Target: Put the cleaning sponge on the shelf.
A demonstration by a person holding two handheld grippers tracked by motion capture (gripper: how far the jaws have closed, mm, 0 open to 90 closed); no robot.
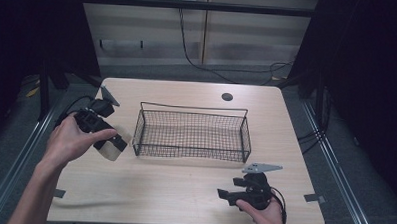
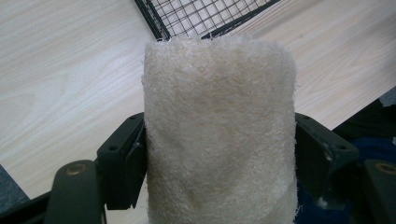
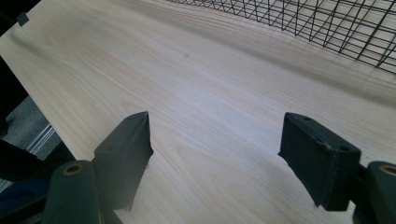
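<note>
The left gripper (image 1: 116, 143) clamps a cream, fibrous loofah roll (image 2: 219, 130) just beside the black wire mesh basket (image 1: 193, 136). The right gripper (image 3: 217, 158), jaws spread and holding nothing, hovers over the pale wooden table (image 1: 184, 186), near the basket's front.

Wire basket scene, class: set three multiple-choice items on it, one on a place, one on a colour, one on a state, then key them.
1. Where is the wire basket?
A. mid-table
B. on the floor
C. in a hand

2. What colour is the fuzzy roll?
A. red
B. cream
C. blue

3. How stands the right gripper?
A. shut on the roll
B. open
C. shut on the basket

Key: 1 A, it rests on the table; 2 B, pale cream fibres; 3 B, jaws apart over bare wood. The left gripper clamps the roll.
</note>
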